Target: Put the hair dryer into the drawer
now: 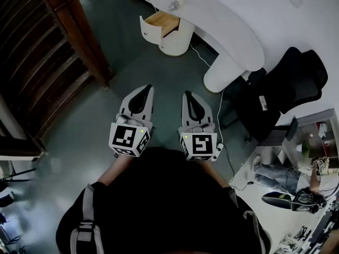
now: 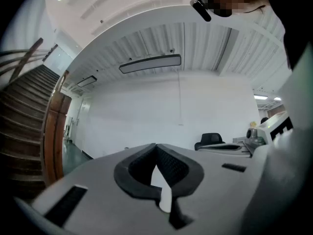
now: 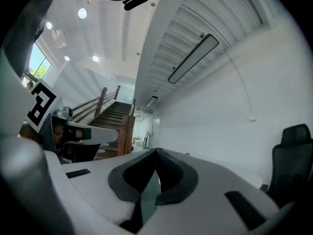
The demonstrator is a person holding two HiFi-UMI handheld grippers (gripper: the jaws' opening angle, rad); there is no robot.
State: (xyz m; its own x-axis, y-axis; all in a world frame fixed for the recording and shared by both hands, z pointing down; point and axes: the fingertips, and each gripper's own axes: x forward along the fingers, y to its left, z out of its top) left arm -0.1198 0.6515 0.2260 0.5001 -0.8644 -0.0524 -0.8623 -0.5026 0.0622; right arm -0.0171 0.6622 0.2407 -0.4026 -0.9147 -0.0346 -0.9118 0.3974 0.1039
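The left gripper (image 2: 156,146) has its jaws pressed fully together and holds nothing. The right gripper (image 3: 156,152) is the same, closed and empty. They are side by side over the grey floor (image 1: 106,126). Well ahead of them, the drawer (image 1: 161,23) stands pulled open under the white desk (image 1: 228,36). A small silvery object (image 1: 172,5) lies on that desk, perhaps the hair dryer, but it is too small to tell.

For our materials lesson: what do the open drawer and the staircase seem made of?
Drawer: inside looks pale unpainted wood, tan and matte; front smooth white, perhaps painted. Staircase: probably dark stained wood, reddish-brown treads and rail.
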